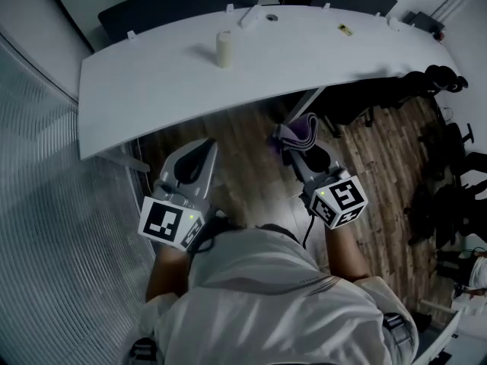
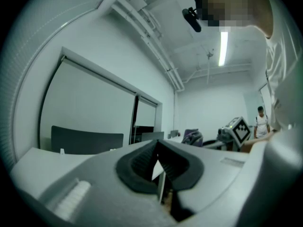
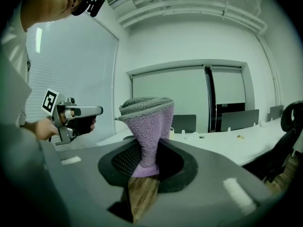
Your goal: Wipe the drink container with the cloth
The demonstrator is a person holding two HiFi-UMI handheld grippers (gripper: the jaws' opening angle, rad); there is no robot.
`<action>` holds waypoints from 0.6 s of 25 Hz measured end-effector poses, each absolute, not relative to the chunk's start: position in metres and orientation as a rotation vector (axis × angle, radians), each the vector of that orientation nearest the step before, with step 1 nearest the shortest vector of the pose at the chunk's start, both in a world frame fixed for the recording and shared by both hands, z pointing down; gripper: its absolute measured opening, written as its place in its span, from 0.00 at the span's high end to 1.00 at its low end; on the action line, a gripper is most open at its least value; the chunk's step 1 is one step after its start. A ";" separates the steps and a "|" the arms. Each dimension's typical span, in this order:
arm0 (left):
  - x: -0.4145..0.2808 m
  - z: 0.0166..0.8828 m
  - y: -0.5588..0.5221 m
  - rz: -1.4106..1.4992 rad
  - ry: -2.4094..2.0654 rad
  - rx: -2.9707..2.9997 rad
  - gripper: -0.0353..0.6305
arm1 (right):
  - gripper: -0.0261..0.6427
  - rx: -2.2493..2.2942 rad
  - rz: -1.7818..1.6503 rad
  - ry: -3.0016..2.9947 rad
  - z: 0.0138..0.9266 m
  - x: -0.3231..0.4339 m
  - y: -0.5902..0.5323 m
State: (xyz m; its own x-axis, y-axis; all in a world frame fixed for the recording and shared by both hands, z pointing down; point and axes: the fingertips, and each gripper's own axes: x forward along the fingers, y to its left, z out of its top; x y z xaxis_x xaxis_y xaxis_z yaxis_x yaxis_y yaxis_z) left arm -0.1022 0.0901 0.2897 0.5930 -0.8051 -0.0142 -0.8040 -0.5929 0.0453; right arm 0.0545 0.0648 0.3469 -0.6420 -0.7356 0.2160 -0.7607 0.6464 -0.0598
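The drink container [image 1: 224, 49] is a pale upright cylinder standing on the long white table [image 1: 152, 82], far ahead of both grippers. My right gripper [image 1: 293, 147] is shut on a folded purple and grey cloth [image 1: 298, 131], which sticks up out of its jaws [image 3: 146, 126] over the wooden floor, short of the table's near edge. My left gripper [image 1: 204, 149] is shut with nothing between its jaws [image 2: 158, 167]; it also hangs over the floor in front of the table. The right gripper [image 2: 235, 130] shows at the right of the left gripper view.
Dark chairs [image 1: 183, 2] stand behind the table, and black office chairs [image 1: 441, 78] crowd the right side. A ribbed glass wall [image 1: 46, 226] runs along the left. Small items [image 1: 345, 29] lie on the table top. A person [image 2: 260, 119] stands far off.
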 end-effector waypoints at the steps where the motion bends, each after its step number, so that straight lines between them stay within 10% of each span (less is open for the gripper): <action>1: -0.112 0.292 0.083 -0.050 -1.393 2.774 0.94 | 0.82 1.239 0.210 -2.683 0.348 0.046 0.058; 15: -0.158 0.316 -0.011 -0.019 -1.298 2.805 0.94 | 0.82 1.223 0.260 -2.648 0.377 -0.005 -0.034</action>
State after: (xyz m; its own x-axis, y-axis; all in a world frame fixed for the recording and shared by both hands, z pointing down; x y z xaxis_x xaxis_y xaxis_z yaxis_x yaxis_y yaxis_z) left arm -0.1581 -0.0113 0.3156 0.6474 -0.7621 0.0104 -0.7614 -0.6462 0.0515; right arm -0.0052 -0.0344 0.3772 -0.6325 -0.7279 0.2648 -0.7655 0.6396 -0.0705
